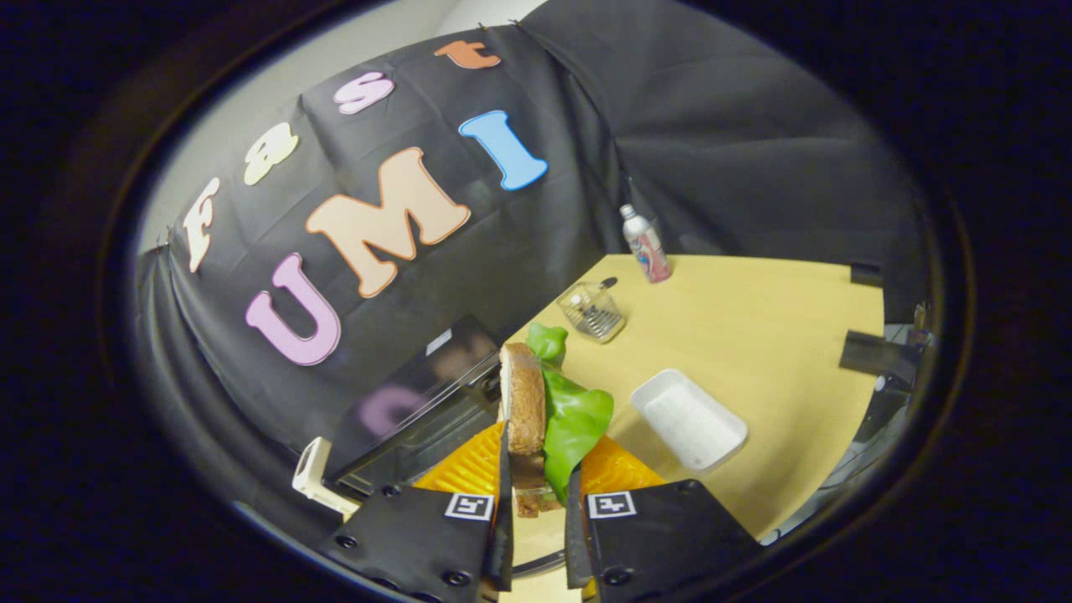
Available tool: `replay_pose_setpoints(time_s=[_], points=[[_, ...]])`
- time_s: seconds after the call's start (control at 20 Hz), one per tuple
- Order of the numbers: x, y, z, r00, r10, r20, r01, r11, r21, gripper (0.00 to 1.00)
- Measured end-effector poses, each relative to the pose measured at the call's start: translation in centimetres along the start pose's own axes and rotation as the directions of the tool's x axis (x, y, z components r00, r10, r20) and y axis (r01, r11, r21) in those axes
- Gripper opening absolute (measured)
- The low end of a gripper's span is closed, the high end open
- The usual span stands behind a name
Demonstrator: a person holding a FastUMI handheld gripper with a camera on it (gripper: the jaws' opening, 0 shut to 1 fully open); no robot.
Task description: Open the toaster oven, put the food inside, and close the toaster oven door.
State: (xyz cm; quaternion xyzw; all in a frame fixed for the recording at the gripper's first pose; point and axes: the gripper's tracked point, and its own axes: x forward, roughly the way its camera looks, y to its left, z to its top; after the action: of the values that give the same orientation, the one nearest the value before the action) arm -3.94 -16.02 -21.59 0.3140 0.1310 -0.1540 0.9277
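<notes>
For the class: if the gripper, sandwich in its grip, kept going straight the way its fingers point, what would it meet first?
The gripper is shut on the sandwich. Straight ahead, the first thing looks to be the toaster oven's open door, or the wooden table beside it; depth is unclear.

No legible text was found. Square coded markers were noted on the tongs [537, 536]; the label on the bottle [646, 244] was unreadable.
</notes>
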Motion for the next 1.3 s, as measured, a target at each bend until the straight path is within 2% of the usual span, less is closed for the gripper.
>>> replay_pose_setpoints(time_s=[0.25,0.6,0.7,0.95,1.2,1.3], points=[[0.9,3.2,-5.1,0.995,0.047,-0.09,-0.039,0.995,0.09,0.26],[5.3,6.8,-10.4,0.979,0.111,-0.17,-0.077,0.977,0.197,0.27],[6.4,8.2,-10.7,0.974,0.151,-0.169,-0.108,0.964,0.241,0.26],[9.9,10.4,-11.7,0.969,0.191,-0.157,-0.138,0.944,0.299,0.27],[12.7,11.0,-11.9,0.972,0.19,-0.14,-0.13,0.926,0.354,0.26],[13.3,10.5,-12.3,0.974,0.173,-0.148,-0.116,0.936,0.333,0.27]])
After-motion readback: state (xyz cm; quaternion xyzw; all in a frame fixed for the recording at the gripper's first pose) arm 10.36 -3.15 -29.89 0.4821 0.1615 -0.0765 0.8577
